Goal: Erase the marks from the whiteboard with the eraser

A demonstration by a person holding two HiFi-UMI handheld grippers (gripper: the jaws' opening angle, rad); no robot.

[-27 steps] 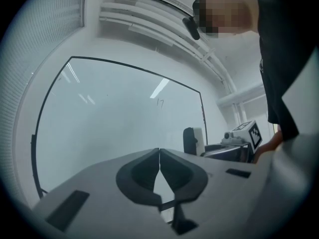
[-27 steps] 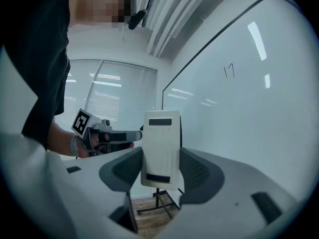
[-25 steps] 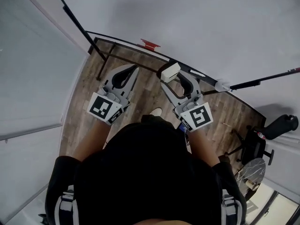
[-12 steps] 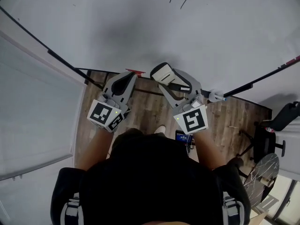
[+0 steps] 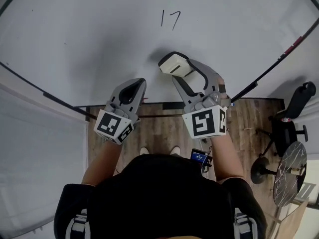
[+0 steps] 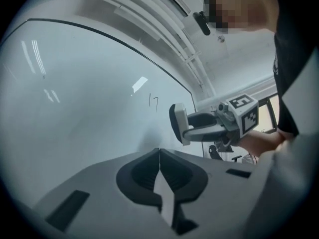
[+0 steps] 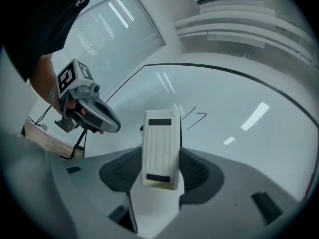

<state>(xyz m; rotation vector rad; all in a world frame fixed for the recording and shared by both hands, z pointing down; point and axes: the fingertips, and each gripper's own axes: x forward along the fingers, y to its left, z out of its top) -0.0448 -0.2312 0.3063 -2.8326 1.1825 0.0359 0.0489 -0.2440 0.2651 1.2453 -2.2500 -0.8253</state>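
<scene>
Pointing at the whiteboard (image 5: 99,34), right gripper (image 5: 179,72) clamps the eraser (image 7: 160,148); left gripper's (image 5: 137,83) jaws clenched.

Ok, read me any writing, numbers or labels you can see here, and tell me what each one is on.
"17": hand-drawn in dark marker on the whiteboard.
Eraser: two dark strips only, no readable print.
Marker cubes: black-and-white square patterns, no words or numbers.
Nothing else can be read.
</scene>
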